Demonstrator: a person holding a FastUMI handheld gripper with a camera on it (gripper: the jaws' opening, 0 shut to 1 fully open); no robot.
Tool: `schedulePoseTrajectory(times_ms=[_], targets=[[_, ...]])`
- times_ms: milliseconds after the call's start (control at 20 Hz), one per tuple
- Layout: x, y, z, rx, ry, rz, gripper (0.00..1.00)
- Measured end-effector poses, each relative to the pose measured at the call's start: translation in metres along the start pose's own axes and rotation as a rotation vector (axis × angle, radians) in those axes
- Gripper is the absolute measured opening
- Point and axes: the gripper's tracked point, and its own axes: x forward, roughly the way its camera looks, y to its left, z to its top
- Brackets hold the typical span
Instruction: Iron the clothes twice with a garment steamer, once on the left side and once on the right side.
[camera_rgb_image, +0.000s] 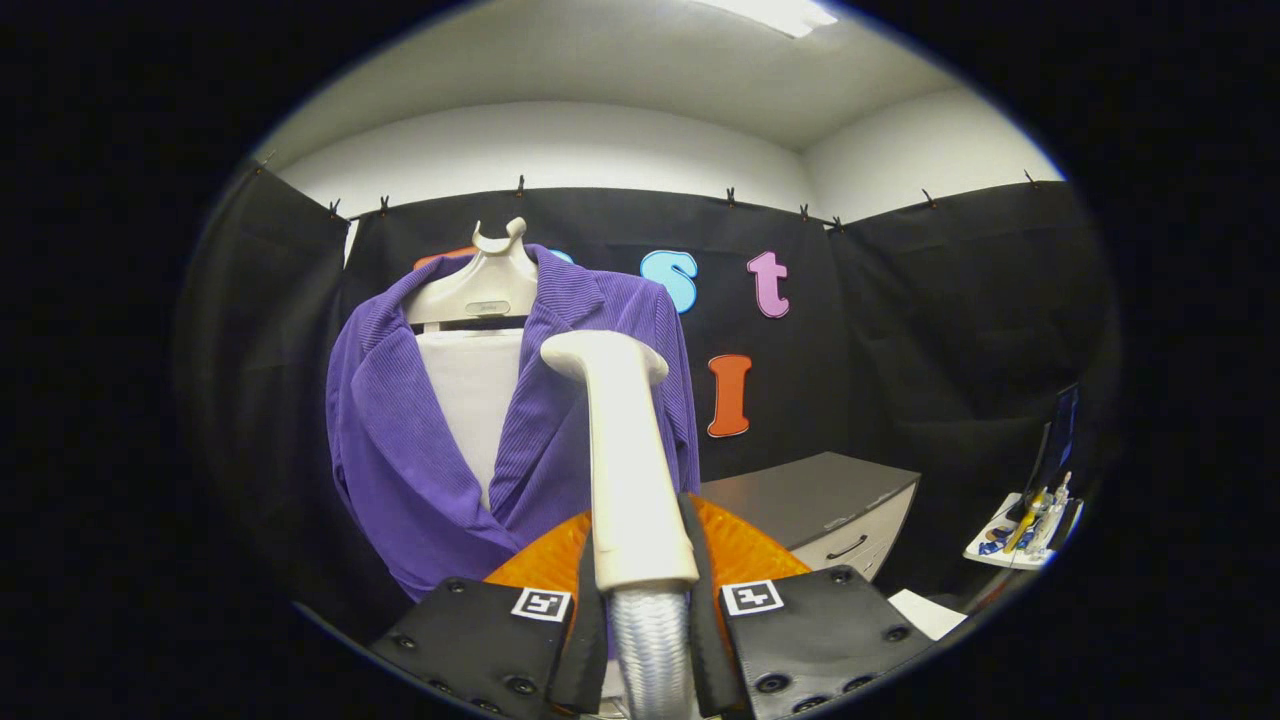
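1. No readable word, brand or number was made out.
2. A small label was seen on the hanger (487, 285), too blurred to be read.
3. Two square black-and-white coded markers (541, 604) were seen, one on each finger mount of the gripper (648, 590); no letters were carried by them.

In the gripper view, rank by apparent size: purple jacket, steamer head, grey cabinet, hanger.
1. purple jacket
2. steamer head, clamped between the gripper fingers; nearness inflates it
3. grey cabinet
4. hanger
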Motion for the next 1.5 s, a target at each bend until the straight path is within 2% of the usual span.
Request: schedulePoseTrajectory(times_ms=[350, 1500], targets=[[-0.009, -0.007, -0.03, -0.013, 0.05, -0.004, 0.42], [-0.041, -0.017, -0.204, -0.053, 0.332, -0.026, 0.42]])
